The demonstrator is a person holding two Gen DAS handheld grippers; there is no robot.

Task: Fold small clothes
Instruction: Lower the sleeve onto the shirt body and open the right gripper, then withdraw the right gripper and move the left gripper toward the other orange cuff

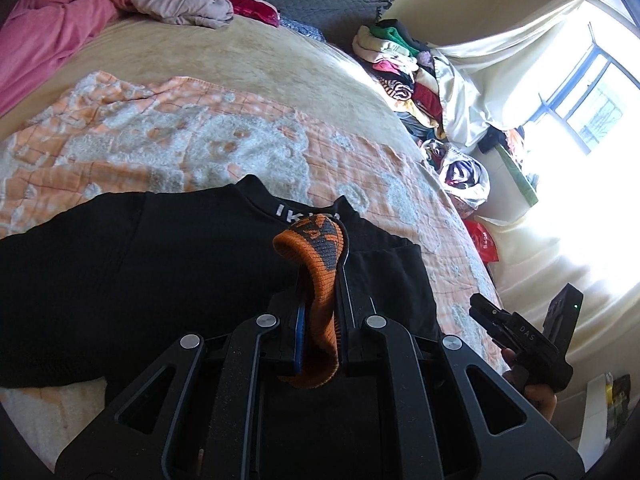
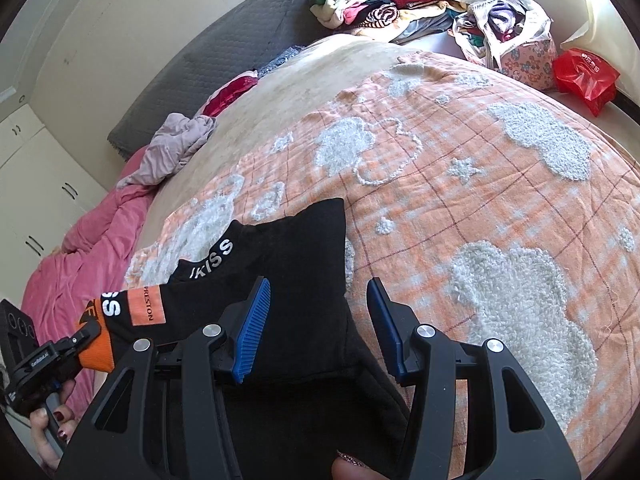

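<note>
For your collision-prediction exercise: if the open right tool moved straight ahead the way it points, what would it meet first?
Most likely the black garment lying between and under the right tool, then the orange quilt; depth is unclear.

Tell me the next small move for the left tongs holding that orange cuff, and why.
Probably carry the orange cuff across the black shirt and lay it down. The left tongs are shut on the cuff, lifted above the body, while the right tongs hang open over the shirt, free to hold it flat.
</note>
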